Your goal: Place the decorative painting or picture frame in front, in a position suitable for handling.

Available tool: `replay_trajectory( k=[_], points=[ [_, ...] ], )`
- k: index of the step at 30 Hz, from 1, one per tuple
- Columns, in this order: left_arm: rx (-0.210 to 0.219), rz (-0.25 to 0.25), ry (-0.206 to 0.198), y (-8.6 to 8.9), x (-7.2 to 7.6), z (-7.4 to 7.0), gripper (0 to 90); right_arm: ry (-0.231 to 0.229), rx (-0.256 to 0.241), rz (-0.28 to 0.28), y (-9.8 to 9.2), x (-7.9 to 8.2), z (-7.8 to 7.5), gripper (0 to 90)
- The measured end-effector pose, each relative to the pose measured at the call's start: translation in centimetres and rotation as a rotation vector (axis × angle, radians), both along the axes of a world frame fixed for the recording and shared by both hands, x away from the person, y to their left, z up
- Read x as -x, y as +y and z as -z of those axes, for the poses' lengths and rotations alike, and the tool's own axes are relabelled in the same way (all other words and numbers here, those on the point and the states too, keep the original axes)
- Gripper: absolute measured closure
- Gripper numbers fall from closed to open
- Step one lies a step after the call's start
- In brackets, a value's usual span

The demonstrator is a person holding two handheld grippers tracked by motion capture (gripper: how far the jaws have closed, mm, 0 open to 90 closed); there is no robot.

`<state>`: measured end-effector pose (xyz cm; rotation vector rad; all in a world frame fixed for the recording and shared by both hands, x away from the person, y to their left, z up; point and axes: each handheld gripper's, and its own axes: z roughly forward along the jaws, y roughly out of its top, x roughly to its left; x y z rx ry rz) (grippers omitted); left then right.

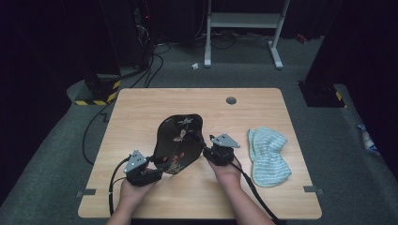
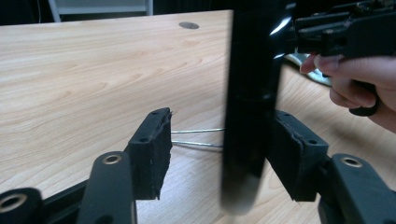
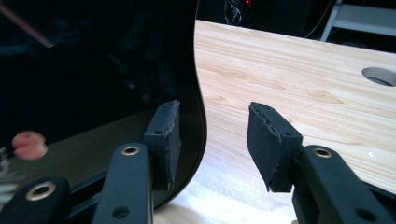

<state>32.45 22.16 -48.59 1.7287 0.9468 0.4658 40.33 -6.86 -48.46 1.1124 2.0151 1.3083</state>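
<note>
The bench (image 1: 141,108) was pale wood with a smooth, faintly satin grain, and the black tray (image 1: 178,140) on it looked like glossy lacquer, mirror-smooth, with a painted floral pattern. The fingers (image 3: 164,140) of both grippers carried matt black pads of rough, foam-like rubber on smooth black plastic arms with metal eyelets. The blue striped cloth (image 1: 267,157) looked soft and knitted.

On the right part of the table (image 1: 141,108) we see a crumpled light-blue striped cloth (image 1: 266,156). Near the far edge we note a round grey grommet (image 1: 231,100). Beyond the table, on the grey carpet, we observe a white metal frame (image 1: 244,28), black cables (image 1: 150,70) at far left, and a yellow-and-black striped block (image 1: 96,91).
</note>
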Motion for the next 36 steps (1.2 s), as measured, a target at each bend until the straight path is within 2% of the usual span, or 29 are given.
replay_trajectory(
  k=[3, 4, 5, 6, 8, 10, 13, 14, 15, 17, 18, 19, 21, 23, 25, 30, 36],
  points=[
    [0.009, -0.007, -0.017, -0.1, 0.1, -0.4, 45.4, -0.011, 0.003, -0.012, -0.4, 0.9, -0.2, 53.2],
    [0.006, -0.018, -0.027, -0.1, 0.1, -0.7, 47.7, -0.027, 0.008, -0.032, -1.3, 2.3, -0.3, 53.0],
    [0.012, -0.016, -0.032, -0.1, 0.0, -0.9, 48.4, -0.028, 0.011, -0.037, -1.6, 2.9, -0.2, 52.8],
    [0.019, -0.009, -0.043, -0.1, -0.1, -1.2, 50.3, -0.028, 0.011, -0.037, -1.6, 2.9, -0.2, 52.8],
    [0.028, 0.006, -0.060, -0.1, -0.3, -1.8, 52.5, -0.029, 0.017, -0.047, -2.7, 4.3, 0.0, 52.8],
    [0.034, 0.034, -0.055, 0.0, -0.9, -2.4, 56.3, -0.022, 0.019, -0.052, -4.3, 6.1, 0.3, 52.8],
    [0.031, 0.048, -0.059, -0.1, -1.1, -2.6, 60.4, -0.019, 0.017, -0.053, -5.0, 7.0, 0.5, 52.8],
    [0.021, 0.052, -0.062, -0.2, -1.1, -2.7, 64.6, -0.020, 0.013, -0.052, -5.5, 7.7, 0.8, 52.7],
    [0.012, 0.059, -0.064, -0.3, -1.1, -2.7, 64.6, -0.020, 0.013, -0.052, -5.5, 7.7, 0.8, 52.7],
    [0.007, 0.085, -0.049, -0.5, -1.2, -2.8, 71.2, -0.014, -0.002, -0.051, -5.8, 8.0, 1.1, 52.7],
    [0.010, 0.096, -0.046, -0.4, -1.2, -2.8, 78.1, -0.006, -0.011, -0.049, -5.9, 8.3, 1.6, 52.7],
    [0.018, 0.111, -0.038, -0.4, -1.3, -2.8, 78.1, -0.006, -0.011, -0.049, -5.9, 8.3, 1.6, 52.7],
    [0.009, 0.111, -0.044, -0.5, -1.1, -2.8, 79.1, 0.005, -0.005, -0.055, -6.0, 8.5, 1.9, 52.6],
    [0.024, 0.119, -0.039, -0.4, -1.0, -2.7, 80.3, 0.011, -0.004, -0.054, -6.1, 8.7, 2.0, 52.5],
    [0.018, 0.110, -0.059, -0.7, -0.7, -2.6, 80.6, 0.010, -0.011, -0.054, -6.2, 8.7, 2.1, 52.6],
    [0.017, 0.086, -0.076, -1.2, -0.4, -2.7, 80.8, 0.024, -0.019, -0.051, -6.2, 8.7, 2.3, 52.6],
    [0.050, 0.048, -0.075, -0.9, -0.6, -2.7, 80.9, 0.027, -0.026, -0.049, -6.2, 8.8, 2.3, 52.6]
  ],
)
